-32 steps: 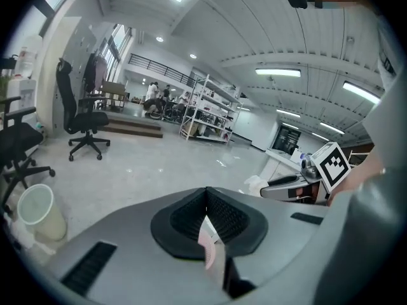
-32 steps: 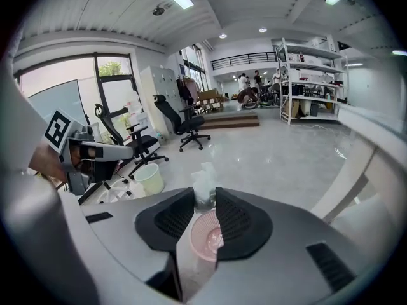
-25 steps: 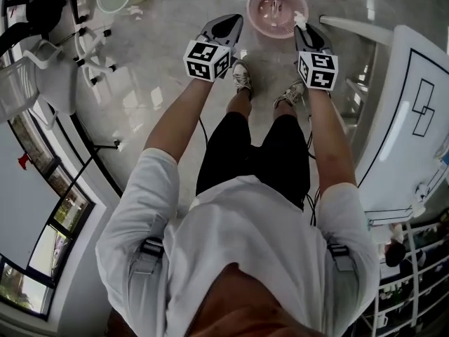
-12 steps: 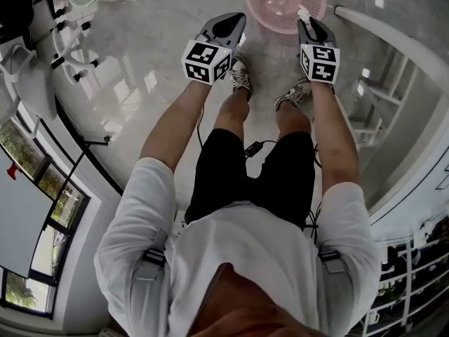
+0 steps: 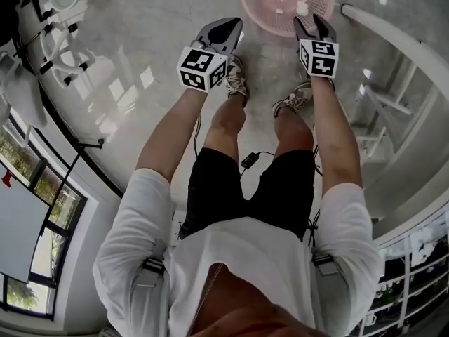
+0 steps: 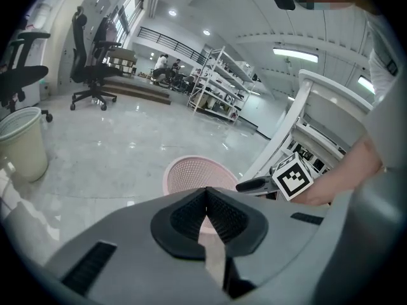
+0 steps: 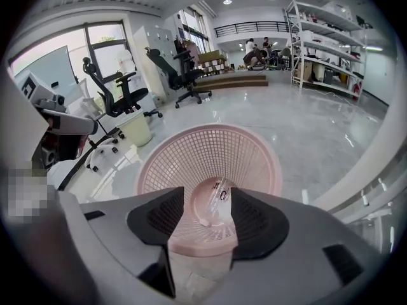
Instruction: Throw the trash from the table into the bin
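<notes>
R gripper [image 5: 313, 25] held over pink bin [image 7: 210, 151], jaws just opening, spread, so clear wrapper [image 7: 220, 194] between them is let drop; L gripper [image 5: 223, 28] pressed together, empty.

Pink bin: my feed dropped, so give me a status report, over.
Left claw shut, empty. Right claw just opening, clear wrapper between its jaws, above pink bin. Nothing in the way.

From where I stand I count two grippers, the left gripper [image 5: 226, 25] and the right gripper [image 5: 313, 23]; one pink mesh bin [image 5: 261, 14]; one clear wrapper [image 7: 218, 199]; one cream bucket [image 6: 22, 142]; two black office chairs [image 7: 117, 100]; two sneakers [image 5: 239, 81].
</notes>
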Demonstrator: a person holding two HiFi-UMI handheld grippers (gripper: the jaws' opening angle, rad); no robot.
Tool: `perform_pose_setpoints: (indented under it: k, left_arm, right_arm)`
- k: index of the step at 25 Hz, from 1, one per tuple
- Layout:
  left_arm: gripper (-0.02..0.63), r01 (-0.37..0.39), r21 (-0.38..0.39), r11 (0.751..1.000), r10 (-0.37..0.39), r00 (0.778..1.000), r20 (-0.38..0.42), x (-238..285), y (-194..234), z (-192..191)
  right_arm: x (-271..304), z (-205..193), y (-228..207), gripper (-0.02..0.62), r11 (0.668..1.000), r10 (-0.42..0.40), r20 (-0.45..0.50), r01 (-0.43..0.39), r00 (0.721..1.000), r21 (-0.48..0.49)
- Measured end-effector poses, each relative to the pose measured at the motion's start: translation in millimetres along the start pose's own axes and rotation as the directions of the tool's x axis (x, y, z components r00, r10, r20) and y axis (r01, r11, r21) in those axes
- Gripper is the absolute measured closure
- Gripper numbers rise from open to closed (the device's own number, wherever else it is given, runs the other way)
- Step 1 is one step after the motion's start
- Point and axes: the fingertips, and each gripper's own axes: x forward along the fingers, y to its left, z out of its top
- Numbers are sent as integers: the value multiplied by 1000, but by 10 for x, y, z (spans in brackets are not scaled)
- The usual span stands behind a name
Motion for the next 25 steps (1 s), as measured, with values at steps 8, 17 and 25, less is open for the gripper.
perform_pose_setpoints:
  k: [8, 17, 25]
  left_arm:
    - [597, 3, -6, 1000, -3, 1000, 3, -159, -198, 260]
    - [597, 37, 40, 999, -41, 995, 90, -629, -688, 1270]
    - [597, 68, 123, 990, -90, 980, 179, -1336, -1406, 2406]
  right_arm:
    - [-470, 304, 98, 390, 1000, 8, 48, -9, 999, 20]
    - [-1623, 1252, 309, 476, 1000, 10, 173, -14, 985, 18]
    - [-3054, 2126, 447, 592, 999, -30, 303, 22, 953, 30]
